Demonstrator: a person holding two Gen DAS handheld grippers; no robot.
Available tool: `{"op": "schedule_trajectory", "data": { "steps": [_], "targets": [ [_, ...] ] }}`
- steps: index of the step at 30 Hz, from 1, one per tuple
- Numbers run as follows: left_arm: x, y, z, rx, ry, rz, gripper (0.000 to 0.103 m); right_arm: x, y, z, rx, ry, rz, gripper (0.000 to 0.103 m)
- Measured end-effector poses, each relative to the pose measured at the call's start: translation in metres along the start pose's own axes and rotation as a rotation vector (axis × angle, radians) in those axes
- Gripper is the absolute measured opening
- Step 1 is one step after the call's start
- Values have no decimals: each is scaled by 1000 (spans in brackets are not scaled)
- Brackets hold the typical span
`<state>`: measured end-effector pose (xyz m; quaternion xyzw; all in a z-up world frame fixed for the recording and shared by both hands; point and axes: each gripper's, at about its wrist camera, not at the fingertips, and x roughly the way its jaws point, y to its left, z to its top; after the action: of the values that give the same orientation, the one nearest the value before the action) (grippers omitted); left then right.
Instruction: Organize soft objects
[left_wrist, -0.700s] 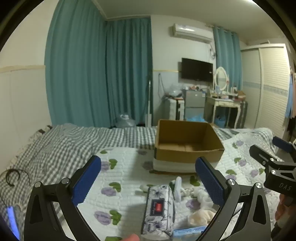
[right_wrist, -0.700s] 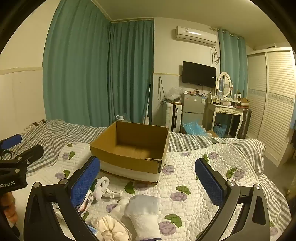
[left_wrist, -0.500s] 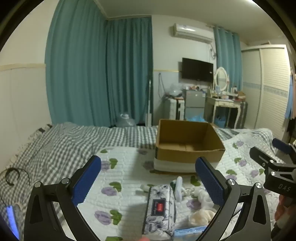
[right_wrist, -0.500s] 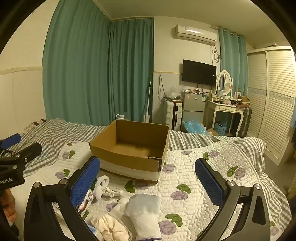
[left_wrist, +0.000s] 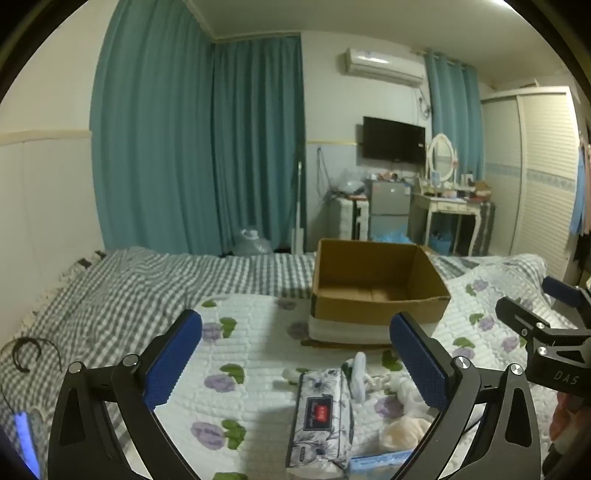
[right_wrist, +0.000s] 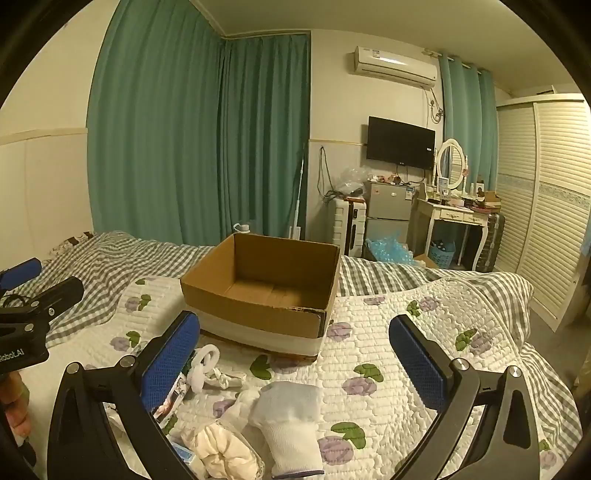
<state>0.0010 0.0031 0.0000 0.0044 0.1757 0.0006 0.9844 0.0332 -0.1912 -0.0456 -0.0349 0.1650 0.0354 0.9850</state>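
An open, empty cardboard box (left_wrist: 376, 291) (right_wrist: 266, 284) stands on the floral quilt. In front of it lie soft things: a floral tissue pack (left_wrist: 321, 413), a white glove (right_wrist: 291, 417), a cream cloth bundle (right_wrist: 221, 448) (left_wrist: 402, 432), and a white ring-shaped piece (right_wrist: 205, 363). My left gripper (left_wrist: 295, 365) is open and empty, above the tissue pack. My right gripper (right_wrist: 295, 363) is open and empty, above the glove and short of the box. Each gripper shows at the edge of the other's view.
The floral quilt (right_wrist: 406, 350) lies over a grey checked bedspread (left_wrist: 129, 288). Behind the bed are teal curtains, a small fridge (right_wrist: 388, 210), a dressing table (right_wrist: 454, 218) and a white wardrobe (right_wrist: 554, 221). A black headband (left_wrist: 22, 354) lies at the bed's left.
Both views have shifted slightly; the grippers stay open and empty. A fingertip at the bottom of the left wrist view is gone.
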Motion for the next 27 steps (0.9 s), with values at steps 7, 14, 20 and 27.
{"op": "schedule_trajectory", "data": {
  "steps": [7, 14, 20, 27],
  "targets": [
    [0, -2, -1, 1, 3, 4, 103, -1, 1, 0, 0, 0, 4, 103],
    [0, -3, -2, 3, 5, 11, 103, 1, 2, -1, 3, 5, 6, 103],
    [1, -3, -4, 1, 18, 14, 103, 1, 2, -1, 5, 5, 6, 103],
    [2, -1, -3, 2, 21, 11, 103, 1, 2, -1, 6, 4, 10, 103]
  ]
}}
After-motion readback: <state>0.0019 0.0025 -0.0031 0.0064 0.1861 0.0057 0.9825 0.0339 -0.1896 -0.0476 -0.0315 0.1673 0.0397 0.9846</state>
